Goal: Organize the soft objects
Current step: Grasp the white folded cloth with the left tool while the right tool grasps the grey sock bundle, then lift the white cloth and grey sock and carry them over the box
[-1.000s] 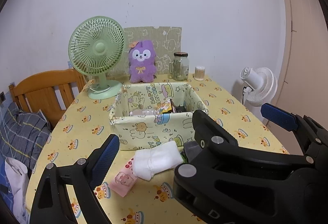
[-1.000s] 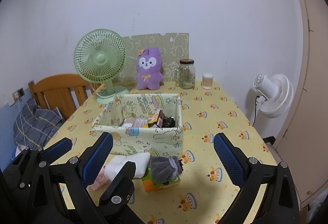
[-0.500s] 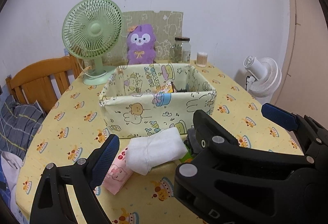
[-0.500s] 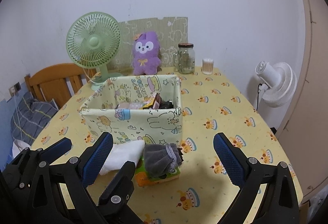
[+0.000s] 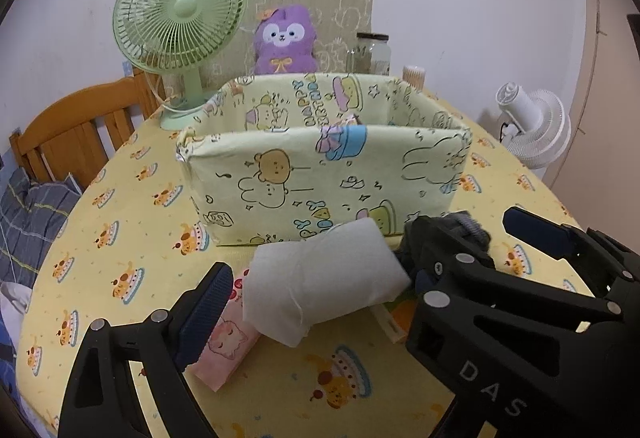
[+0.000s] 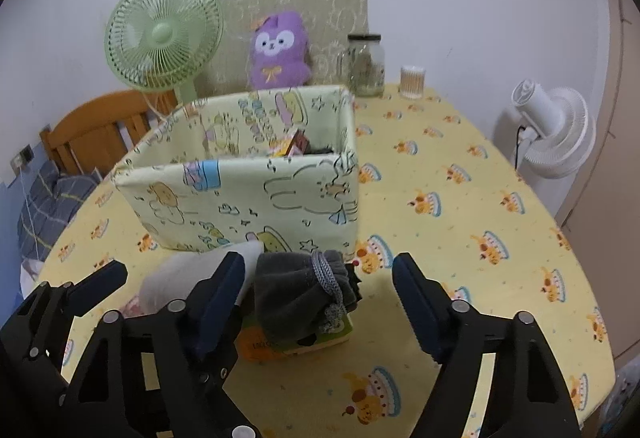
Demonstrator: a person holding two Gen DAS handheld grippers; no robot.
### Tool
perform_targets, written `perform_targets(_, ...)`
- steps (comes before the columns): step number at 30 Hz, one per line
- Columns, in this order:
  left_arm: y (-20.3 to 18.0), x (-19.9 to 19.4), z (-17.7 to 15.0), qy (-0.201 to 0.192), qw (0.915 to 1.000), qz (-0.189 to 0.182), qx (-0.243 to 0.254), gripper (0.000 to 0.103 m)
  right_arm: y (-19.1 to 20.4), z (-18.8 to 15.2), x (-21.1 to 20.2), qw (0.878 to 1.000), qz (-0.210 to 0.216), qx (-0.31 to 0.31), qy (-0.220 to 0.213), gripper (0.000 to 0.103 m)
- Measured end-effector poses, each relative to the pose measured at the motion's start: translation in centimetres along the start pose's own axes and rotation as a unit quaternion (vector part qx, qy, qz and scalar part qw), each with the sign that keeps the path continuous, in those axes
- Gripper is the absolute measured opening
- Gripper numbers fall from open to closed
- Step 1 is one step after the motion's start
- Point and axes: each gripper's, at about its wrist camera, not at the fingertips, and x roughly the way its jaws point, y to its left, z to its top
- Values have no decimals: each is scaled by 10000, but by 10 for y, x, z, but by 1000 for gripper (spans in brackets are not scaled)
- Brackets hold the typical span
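A folded white towel (image 5: 324, 274) lies on the table in front of a pale green cartoon-print fabric box (image 5: 320, 165). It partly covers a pink tissue pack (image 5: 224, 346). My left gripper (image 5: 316, 306) is open, its jaws on either side of the towel. In the right wrist view a grey knit pouch (image 6: 304, 294) rests on an orange and green packet (image 6: 288, 342) in front of the box (image 6: 248, 197). My right gripper (image 6: 320, 298) is open around the pouch. The towel (image 6: 180, 278) shows at its left.
A green desk fan (image 5: 180, 13), a purple plush (image 5: 284, 41), a glass jar (image 5: 374, 53) and a cotton-swab tub (image 5: 414, 75) stand behind the box. A wooden chair (image 5: 76, 137) is at the left. A white floor fan (image 5: 536, 129) stands beyond the table's right edge.
Both grippers have moved forward and down toward the items in front of the box. The towel and the grey pouch now lie between their open jaws.
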Motion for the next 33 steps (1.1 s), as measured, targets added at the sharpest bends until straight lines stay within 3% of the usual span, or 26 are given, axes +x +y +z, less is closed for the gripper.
perform_targets(6, 2, 11, -3, 161, 9999, 5, 24, 94, 3, -3, 13, 9998, 64, -6, 168, 70)
perform_targets(12, 4, 16, -4, 187, 9998, -5, -21, 94, 3, -5, 19, 9997, 47, 117, 220, 55)
perform_targets(24, 5, 28, 5, 201, 9998, -55, -45, 87, -3, -1, 17, 9995, -86, 294, 110, 54)
perform_targets(33, 8, 30, 3, 247, 9994, -237, -90, 71, 0, -1, 20, 9994, -98, 290, 145, 54)
